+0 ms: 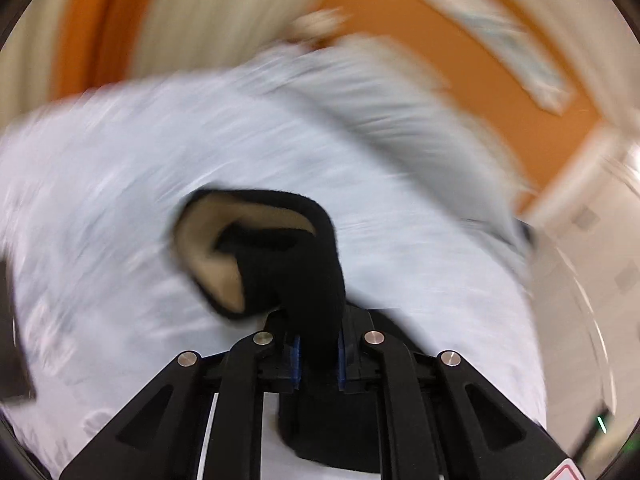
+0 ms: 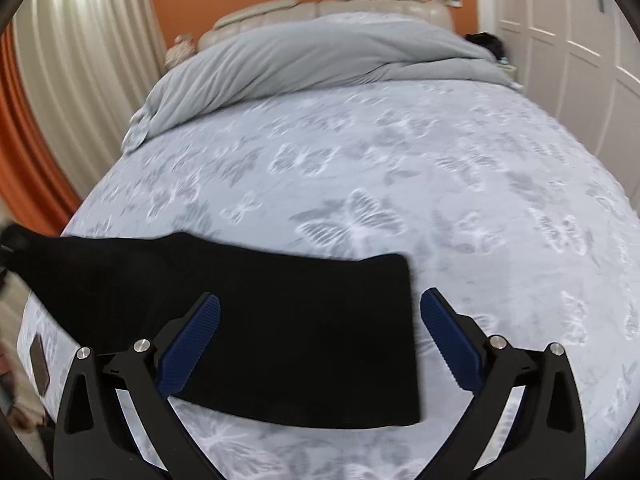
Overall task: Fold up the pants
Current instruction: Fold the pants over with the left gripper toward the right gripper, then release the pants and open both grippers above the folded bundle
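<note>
Pants spread flat on bed, near its foot edge. Left tongs clamped on pants end, tan lining exposed. Right tongs held open over pants. Lifted end best carried across, edges matched, cloth kept taut.

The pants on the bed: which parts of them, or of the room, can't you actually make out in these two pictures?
- Left wrist view: motion blur smears the bedspread; its pattern is unreadable.
- Left wrist view: the left gripper is shut on a fold of the pants; the rest lies below the frame.
- Right wrist view: the pants' left end runs off the edge.
- Right wrist view: the dark heap by the headboard is too small to identify.
</note>
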`<state>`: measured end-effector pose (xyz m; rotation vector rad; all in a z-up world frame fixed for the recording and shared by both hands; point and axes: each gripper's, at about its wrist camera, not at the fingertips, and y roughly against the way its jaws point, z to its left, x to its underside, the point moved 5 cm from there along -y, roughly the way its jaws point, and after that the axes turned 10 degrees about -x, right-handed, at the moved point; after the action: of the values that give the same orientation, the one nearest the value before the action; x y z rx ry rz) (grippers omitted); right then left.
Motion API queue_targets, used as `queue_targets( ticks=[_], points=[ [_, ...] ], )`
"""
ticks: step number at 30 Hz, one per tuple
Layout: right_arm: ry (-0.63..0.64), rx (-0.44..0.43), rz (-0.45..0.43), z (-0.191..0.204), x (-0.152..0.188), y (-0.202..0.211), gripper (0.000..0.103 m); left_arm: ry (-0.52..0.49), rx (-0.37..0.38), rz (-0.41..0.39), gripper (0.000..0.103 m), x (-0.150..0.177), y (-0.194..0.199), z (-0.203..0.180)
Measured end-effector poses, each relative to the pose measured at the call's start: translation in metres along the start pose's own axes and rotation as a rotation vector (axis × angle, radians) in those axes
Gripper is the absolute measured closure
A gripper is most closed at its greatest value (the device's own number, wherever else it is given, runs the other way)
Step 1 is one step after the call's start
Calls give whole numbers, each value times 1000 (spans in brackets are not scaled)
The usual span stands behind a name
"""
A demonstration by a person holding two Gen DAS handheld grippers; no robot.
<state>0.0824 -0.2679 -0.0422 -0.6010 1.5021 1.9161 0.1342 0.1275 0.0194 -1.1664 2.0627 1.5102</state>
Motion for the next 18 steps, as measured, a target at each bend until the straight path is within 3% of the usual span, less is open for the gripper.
queue_targets(
  ticks=[4, 7, 8, 9, 10, 11, 14, 18],
  points=[
    [-53, 61, -34, -39, -3, 21, 5, -221, 209, -16, 94, 36, 44, -131],
    [-102, 97, -48, -73, -1, 35, 5, -390, 249, 33, 91, 92, 32, -206],
    [-116, 109, -48, -82, 0, 39, 5, -438, 232, 76, 85, 121, 14, -226],
    [-134, 119, -46, -93, 2, 42, 5, -473, 222, 123, 77, 143, -6, -239],
    [-153, 118, -40, -104, 4, 44, 5, -508, 212, 183, 48, 168, -27, -247],
    [-165, 112, -33, -110, 6, 45, 5, -544, 162, 242, 36, 198, -52, -252],
    [-189, 93, -19, -123, 12, 50, 5, -588, 117, 265, 36, 237, -73, -248],
    [-157, 29, 5, -116, 16, 49, 5, -588, 150, 161, 24, 215, -38, -241]
  ],
)
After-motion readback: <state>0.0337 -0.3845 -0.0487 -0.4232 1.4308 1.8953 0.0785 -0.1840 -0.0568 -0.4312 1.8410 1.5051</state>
